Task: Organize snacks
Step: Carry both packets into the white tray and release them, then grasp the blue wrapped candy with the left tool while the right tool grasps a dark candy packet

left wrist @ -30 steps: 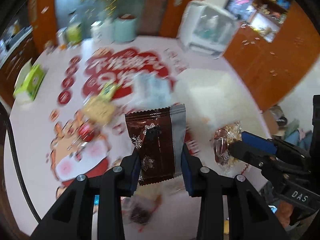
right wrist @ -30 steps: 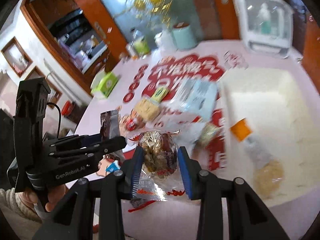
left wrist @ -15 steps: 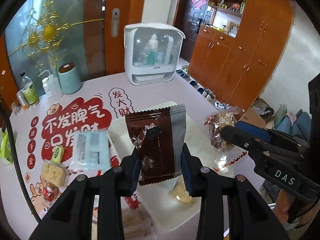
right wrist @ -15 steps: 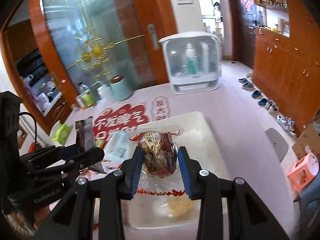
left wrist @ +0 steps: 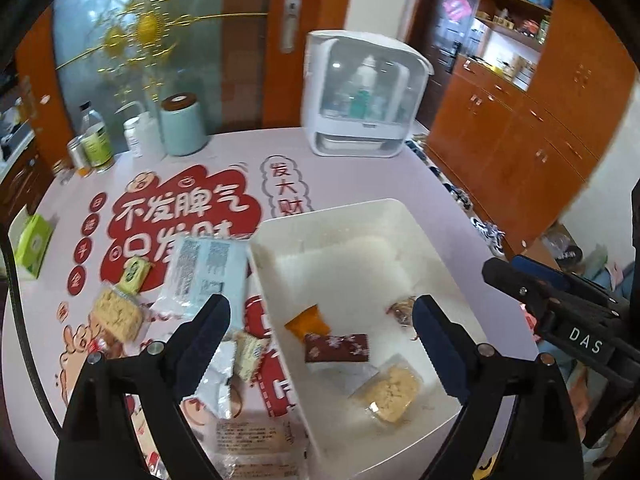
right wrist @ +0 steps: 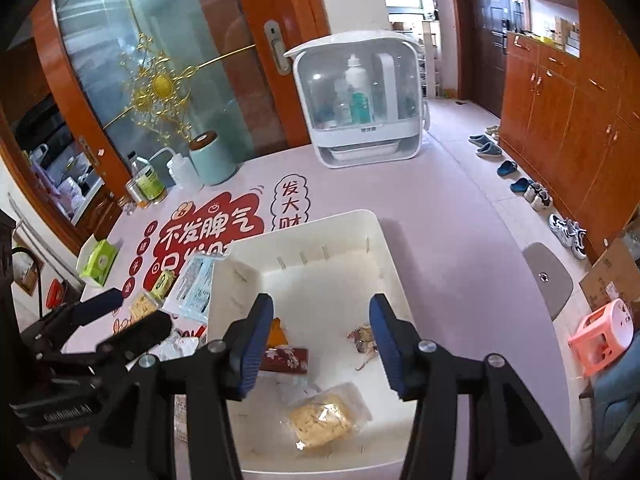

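Note:
A white bin (left wrist: 280,228) (right wrist: 384,240) stands on the table. In it lie a brown snowflake packet (left wrist: 336,347) (right wrist: 286,360), a clear nut packet (left wrist: 402,308) (right wrist: 362,338), an orange packet (left wrist: 306,320) and a yellow cracker pack (left wrist: 386,392) (right wrist: 322,422). My left gripper (left wrist: 320,344) is open and empty above the bin's left side. My right gripper (right wrist: 320,336) is open and empty above the bin. Several snacks lie left of the bin: a pale blue packet (left wrist: 208,272), a cracker pack (left wrist: 116,316), a small green packet (left wrist: 134,274).
A white dispenser cabinet (left wrist: 360,100) stands at the table's far edge. A teal canister (left wrist: 182,124), bottles (left wrist: 94,140) and a green tissue box (left wrist: 34,246) sit at the far left. A grey stool (right wrist: 546,276) and pink stool (right wrist: 602,334) stand right of the table.
Both grippers have opened over the bin. The brown snowflake packet and the nut packet have dropped from them and now lie inside the bin.

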`<move>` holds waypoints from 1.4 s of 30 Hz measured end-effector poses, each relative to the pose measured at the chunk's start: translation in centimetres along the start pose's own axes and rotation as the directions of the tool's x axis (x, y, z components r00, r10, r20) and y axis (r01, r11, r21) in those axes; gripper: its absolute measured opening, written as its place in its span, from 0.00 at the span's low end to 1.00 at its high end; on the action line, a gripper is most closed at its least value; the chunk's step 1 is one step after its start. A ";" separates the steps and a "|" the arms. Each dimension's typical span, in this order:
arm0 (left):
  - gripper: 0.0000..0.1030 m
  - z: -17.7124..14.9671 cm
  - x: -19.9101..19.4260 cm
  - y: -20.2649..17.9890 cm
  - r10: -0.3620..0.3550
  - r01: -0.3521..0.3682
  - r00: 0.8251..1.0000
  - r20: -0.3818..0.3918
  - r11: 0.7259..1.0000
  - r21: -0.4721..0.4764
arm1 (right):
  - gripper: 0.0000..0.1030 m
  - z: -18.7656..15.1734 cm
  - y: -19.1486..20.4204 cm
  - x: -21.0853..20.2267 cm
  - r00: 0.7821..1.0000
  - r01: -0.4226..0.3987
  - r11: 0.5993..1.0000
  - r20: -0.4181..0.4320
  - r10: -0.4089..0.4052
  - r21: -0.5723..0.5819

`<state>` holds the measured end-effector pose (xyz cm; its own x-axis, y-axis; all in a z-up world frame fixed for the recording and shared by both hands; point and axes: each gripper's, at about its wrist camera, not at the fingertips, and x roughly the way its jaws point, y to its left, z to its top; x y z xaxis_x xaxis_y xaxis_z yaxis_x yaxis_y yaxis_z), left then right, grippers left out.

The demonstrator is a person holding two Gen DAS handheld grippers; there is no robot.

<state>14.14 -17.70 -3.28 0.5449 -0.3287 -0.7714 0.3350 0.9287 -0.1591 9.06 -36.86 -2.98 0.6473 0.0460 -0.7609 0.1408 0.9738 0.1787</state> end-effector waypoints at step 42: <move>0.89 -12.2 -8.8 25.2 0.097 -0.068 0.990 -0.098 0.962 0.265 | 0.49 -15.2 24.8 4.2 0.967 -0.083 0.995 -0.246 0.066 -0.059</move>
<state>8.43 10.70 -8.04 0.4967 -0.2186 -0.8400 0.4891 0.8700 0.0628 3.88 -9.10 -11.20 0.4505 0.1637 -0.8777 0.0424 0.9780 0.2041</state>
